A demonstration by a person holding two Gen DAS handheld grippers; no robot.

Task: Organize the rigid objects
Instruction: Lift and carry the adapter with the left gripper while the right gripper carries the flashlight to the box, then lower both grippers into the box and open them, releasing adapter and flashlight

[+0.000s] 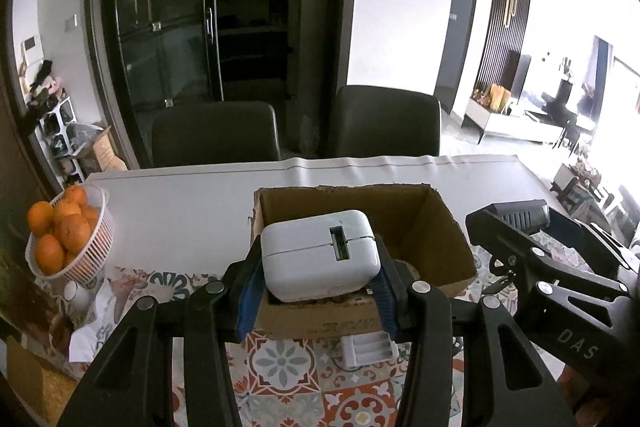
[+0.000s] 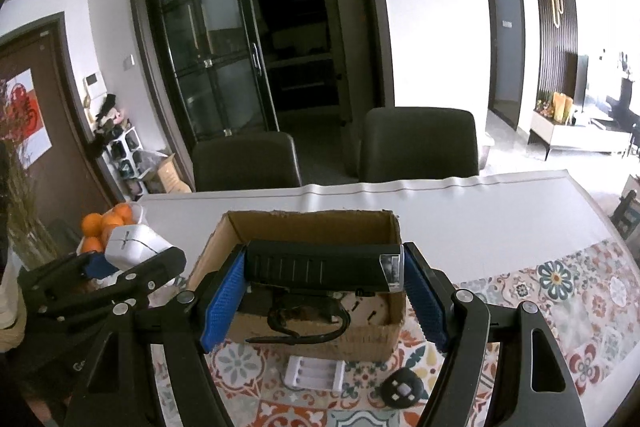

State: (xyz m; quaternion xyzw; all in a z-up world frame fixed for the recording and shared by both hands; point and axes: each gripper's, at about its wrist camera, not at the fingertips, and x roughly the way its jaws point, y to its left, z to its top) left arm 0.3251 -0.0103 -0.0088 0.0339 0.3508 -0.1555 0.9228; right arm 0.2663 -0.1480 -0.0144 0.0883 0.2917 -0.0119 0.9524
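Left claw [image 1: 320, 273] pinching white device [image 1: 320, 257]; right claw [image 2: 324, 283] pinching black flashlight [image 2: 320, 267], both above cardboard box [image 2: 304, 223] on desk [image 2: 480, 223].

White rounded device [image 1: 320, 253] and black flashlight [image 2: 320, 267] held above an open cardboard box [image 2: 312, 223]

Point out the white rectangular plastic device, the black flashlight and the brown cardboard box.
White rectangular plastic device [image 1: 320, 255], left wrist view, top face.
Black flashlight [image 2: 320, 267], right wrist view, ribbed body.
Brown cardboard box [image 2: 308, 227], right wrist view, inner back wall.
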